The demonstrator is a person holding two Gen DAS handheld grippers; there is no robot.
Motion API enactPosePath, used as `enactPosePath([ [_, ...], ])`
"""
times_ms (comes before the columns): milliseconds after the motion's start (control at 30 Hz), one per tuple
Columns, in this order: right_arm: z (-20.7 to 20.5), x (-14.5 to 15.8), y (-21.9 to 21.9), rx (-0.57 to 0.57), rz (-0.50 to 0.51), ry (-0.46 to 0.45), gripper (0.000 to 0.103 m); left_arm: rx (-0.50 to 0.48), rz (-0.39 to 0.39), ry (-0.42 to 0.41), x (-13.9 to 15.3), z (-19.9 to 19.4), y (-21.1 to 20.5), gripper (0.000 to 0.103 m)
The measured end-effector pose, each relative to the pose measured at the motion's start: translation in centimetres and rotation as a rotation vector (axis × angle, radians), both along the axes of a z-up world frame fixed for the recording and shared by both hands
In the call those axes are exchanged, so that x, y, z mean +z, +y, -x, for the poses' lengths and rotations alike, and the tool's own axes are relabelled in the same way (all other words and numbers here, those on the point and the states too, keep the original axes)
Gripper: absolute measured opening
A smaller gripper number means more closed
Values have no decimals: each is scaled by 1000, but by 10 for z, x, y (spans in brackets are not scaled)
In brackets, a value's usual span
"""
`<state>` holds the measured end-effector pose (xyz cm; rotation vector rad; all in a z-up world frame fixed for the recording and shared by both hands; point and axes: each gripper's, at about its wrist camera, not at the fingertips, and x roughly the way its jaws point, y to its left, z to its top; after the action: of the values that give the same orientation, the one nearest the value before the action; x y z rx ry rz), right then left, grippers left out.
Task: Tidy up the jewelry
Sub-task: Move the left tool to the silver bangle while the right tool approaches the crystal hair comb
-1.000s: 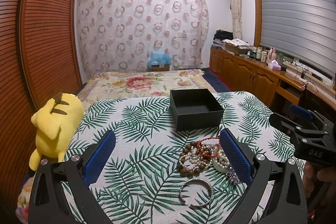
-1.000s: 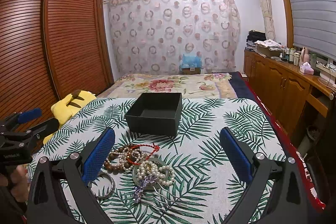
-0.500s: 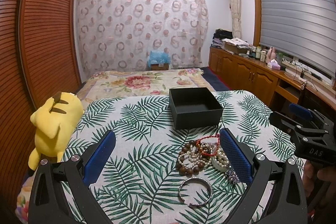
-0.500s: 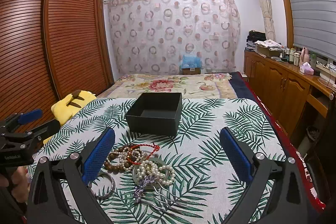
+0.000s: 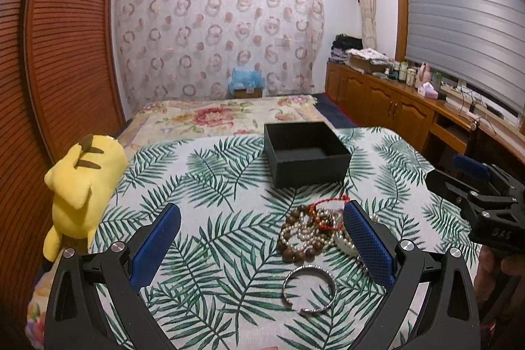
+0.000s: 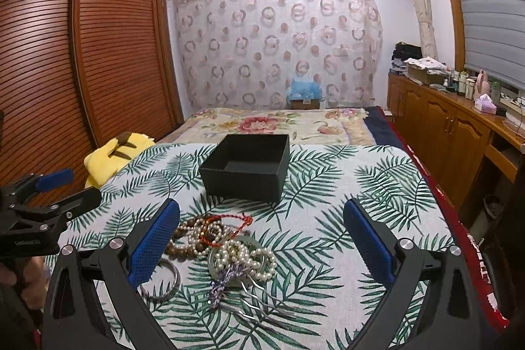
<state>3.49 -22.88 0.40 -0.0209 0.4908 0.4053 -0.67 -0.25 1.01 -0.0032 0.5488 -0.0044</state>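
A pile of jewelry [image 5: 311, 232] lies on the leaf-print bedspread: wooden and pearl bead bracelets, a red cord, and a silver bangle [image 5: 310, 289] nearest me. An open empty black box [image 5: 305, 158] stands just behind the pile. My left gripper [image 5: 262, 238] is open and empty, hovering before the pile. In the right wrist view the same pile [image 6: 223, 241], a purple hair ornament [image 6: 224, 281] and the box [image 6: 247, 166] show. My right gripper [image 6: 262, 238] is open and empty above the pile's right side.
A yellow plush toy [image 5: 80, 182] lies at the bed's left edge by the wooden wardrobe [image 5: 65, 54]. Wooden cabinets [image 5: 387, 107] with clutter run along the right wall. A floral blanket [image 5: 229, 117] covers the far bed.
The left gripper has drifted slightly forward and left toward the pile. The right gripper has barely moved. Both stay open.
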Motion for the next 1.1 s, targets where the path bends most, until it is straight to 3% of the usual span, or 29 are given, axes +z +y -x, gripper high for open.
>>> enactPosePath([
  [533, -4, -41, 5, 100, 67, 94, 100, -67, -4, 141, -43, -13, 6, 96],
  [900, -11, -79, 10, 215, 144, 238, 86, -137, -4, 270, -78, -23, 3, 96],
  [1100, -16, -90, 18, 282, 189, 288, 84, -179, -5, 332, -90, -31, -1, 96],
])
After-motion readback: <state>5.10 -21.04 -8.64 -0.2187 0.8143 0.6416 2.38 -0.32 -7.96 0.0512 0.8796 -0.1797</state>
